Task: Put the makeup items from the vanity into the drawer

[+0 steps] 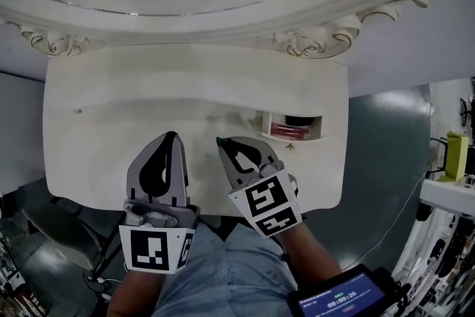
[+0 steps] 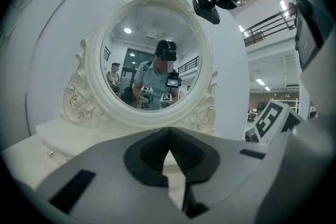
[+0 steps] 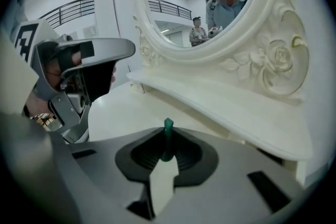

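Right gripper view: green item [image 3: 168,125] pinched btwn right hand-held gripper [image 3: 167,139] jaws.

- Head view: dim, flat overhead light; the white vanity [image 1: 89,122] reads dull cream, with a soft shadow band under its raised back shelf and darkness beyond its near edge.
- Ceiling lamps appear as small bright spots in the mirror [image 2: 152,55], without glare.
- Both gripper views are fisheye: black rounded corners, straight lines bowed near the edges.
- Close to the lens everything is soft, including the thin green item [image 3: 168,125]; the mirror frame is sharper.
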Action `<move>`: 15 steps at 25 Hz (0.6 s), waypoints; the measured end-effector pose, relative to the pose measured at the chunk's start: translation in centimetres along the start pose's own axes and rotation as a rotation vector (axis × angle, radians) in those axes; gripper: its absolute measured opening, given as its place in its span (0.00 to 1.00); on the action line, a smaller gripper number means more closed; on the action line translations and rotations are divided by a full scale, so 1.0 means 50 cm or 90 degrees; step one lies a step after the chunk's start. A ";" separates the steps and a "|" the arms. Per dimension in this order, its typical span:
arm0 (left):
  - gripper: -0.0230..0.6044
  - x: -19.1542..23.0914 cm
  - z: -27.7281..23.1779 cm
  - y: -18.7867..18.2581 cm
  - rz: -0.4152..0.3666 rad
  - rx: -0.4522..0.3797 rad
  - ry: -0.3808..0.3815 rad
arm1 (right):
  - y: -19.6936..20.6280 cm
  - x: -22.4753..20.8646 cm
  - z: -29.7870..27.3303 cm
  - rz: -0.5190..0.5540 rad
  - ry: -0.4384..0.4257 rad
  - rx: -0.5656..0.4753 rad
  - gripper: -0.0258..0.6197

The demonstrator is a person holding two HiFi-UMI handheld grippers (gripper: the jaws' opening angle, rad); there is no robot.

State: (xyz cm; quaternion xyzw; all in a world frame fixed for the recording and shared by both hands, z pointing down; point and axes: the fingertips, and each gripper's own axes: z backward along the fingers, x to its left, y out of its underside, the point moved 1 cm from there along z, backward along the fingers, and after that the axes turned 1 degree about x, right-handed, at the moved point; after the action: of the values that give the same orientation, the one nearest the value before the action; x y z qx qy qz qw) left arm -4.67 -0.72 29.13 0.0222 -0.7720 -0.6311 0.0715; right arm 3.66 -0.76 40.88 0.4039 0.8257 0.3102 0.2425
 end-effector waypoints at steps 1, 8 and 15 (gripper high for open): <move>0.04 -0.011 -0.004 -0.010 -0.003 -0.007 0.008 | -0.010 -0.013 0.016 0.000 0.012 -0.011 0.10; 0.04 -0.106 -0.039 -0.064 -0.029 -0.035 0.064 | -0.024 -0.131 0.127 -0.030 0.100 -0.055 0.10; 0.04 -0.164 -0.069 -0.052 -0.042 -0.018 0.099 | 0.031 -0.207 0.148 -0.070 0.133 -0.042 0.10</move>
State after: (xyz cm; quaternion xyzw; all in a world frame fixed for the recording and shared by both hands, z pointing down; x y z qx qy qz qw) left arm 3.76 -3.60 26.56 0.0958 -0.7540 -0.6404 0.1106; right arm 15.05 -6.11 38.43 0.3151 0.8570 0.3636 0.1847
